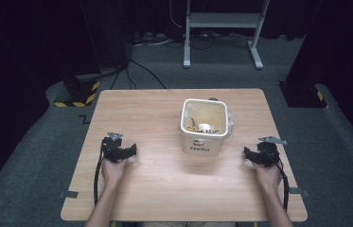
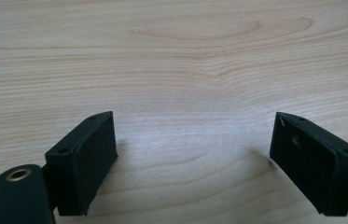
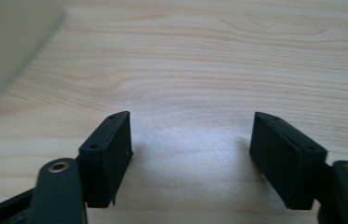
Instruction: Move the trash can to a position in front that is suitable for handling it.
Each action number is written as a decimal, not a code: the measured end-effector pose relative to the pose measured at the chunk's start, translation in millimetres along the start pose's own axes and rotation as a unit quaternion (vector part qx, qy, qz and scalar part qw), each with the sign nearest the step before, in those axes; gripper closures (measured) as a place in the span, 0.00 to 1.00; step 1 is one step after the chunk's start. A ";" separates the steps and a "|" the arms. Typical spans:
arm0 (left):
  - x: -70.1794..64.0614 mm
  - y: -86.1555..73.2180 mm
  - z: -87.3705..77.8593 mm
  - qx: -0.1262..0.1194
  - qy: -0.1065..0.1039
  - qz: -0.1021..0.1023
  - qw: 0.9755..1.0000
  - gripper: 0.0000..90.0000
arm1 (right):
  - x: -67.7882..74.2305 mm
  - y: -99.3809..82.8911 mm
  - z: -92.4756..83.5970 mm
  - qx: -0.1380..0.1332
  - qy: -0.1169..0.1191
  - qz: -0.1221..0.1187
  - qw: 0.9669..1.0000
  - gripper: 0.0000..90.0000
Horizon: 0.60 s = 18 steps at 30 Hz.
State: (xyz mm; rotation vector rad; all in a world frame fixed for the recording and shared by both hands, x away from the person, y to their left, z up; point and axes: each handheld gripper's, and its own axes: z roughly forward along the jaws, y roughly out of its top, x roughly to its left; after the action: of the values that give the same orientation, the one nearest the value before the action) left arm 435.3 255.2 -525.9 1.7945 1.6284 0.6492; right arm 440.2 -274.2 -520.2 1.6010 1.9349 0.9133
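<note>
A white square bucket (image 1: 204, 127) with "Hello" printed on its front stands near the middle of the wooden table (image 1: 155, 113), with something pale and yellowish inside. My left gripper (image 1: 133, 150) rests on the table at the left, held by a hand, open with bare wood between its jaws (image 2: 192, 140). My right gripper (image 1: 246, 153) sits to the right of the bucket, also open with nothing between its jaws (image 3: 190, 135). A blurred pale wall of the bucket (image 3: 8, 42) shows at the upper left of the right gripper view.
The table's front edge lies just behind both hands. Grey carpet surrounds the table. A white metal stand (image 1: 221, 28) is on the floor beyond it, and black posts with yellow-striped bases (image 1: 77, 92) stand at the far left and right.
</note>
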 end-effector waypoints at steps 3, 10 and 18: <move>-14.3 6.7 4.0 0.002 -0.009 0.017 1.000 0.16 | 4.6 3.1 -0.7 -0.019 0.009 0.009 1.000 0.33; -50.5 21.8 13.4 -0.008 -0.040 0.034 0.999 0.16 | 24.1 14.3 6.2 -0.015 0.032 0.006 0.999 0.30; -81.6 32.2 21.9 -0.022 -0.076 0.029 0.996 0.16 | 41.5 18.4 13.9 -0.012 0.052 0.005 0.999 0.30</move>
State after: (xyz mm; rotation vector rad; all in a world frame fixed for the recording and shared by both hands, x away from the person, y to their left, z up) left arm 463.5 170.2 -513.4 1.8182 1.4554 0.5554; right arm 453.6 -229.1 -513.4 1.5791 1.9790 1.0385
